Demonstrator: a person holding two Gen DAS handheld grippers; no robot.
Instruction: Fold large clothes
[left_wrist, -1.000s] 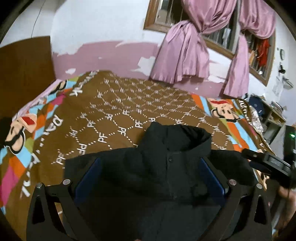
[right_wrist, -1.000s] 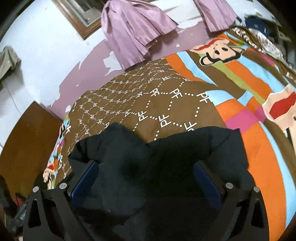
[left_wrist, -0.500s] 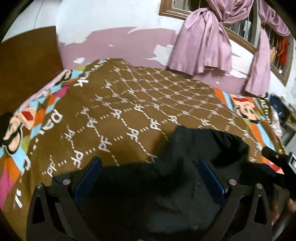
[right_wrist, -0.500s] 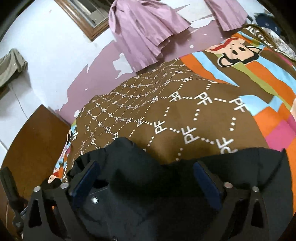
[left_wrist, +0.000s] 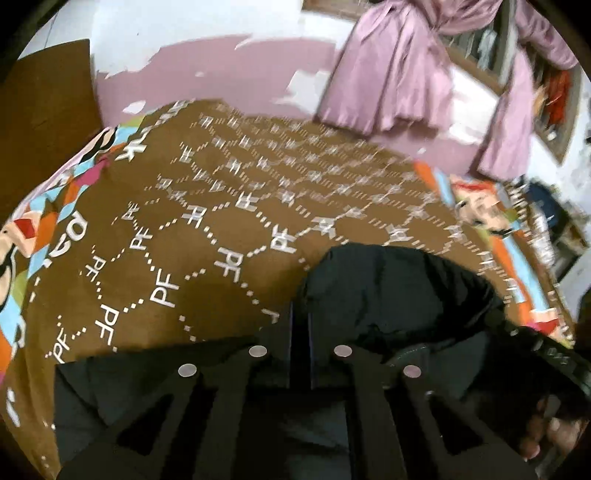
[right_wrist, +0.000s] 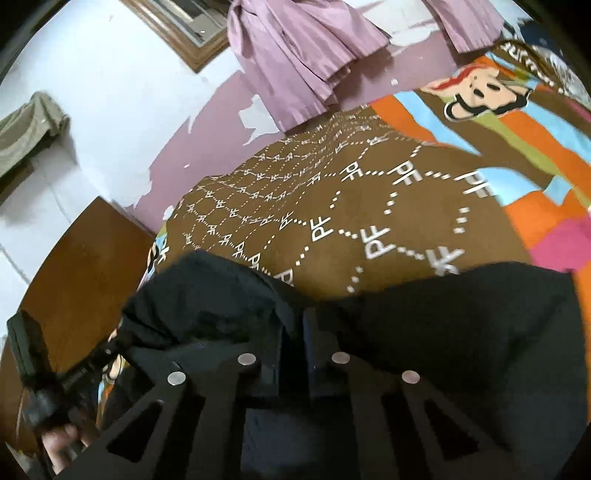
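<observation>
While the black jacket (left_wrist: 399, 295) lies bunched along the near edge of the bed (left_wrist: 229, 206), most of the brown patterned bedspread beyond it lies bare, up to the far edge by the wall. That wall (left_wrist: 236, 66) is pink below and white above, its paint peeling, and pink curtains (left_wrist: 402, 74) hang knotted at a wood-framed window (right_wrist: 177, 33). A brown wooden panel (right_wrist: 85, 266) stands at the bed's left end; colourful cartoon stripes border the spread at both ends.

The left hand-held gripper (left_wrist: 300, 325) has its jaws together, clamped on a fold of the jacket near its collar, with dark fabric spreading left and right under the frame. The right hand-held gripper (right_wrist: 293, 343) is likewise pressed shut on a ridge of the same jacket, whose cloth runs across the whole lower view. In the right wrist view the left tool shows at the lower left with fingers (right_wrist: 61, 443) around its handle. The left wrist view is blurred by motion.
</observation>
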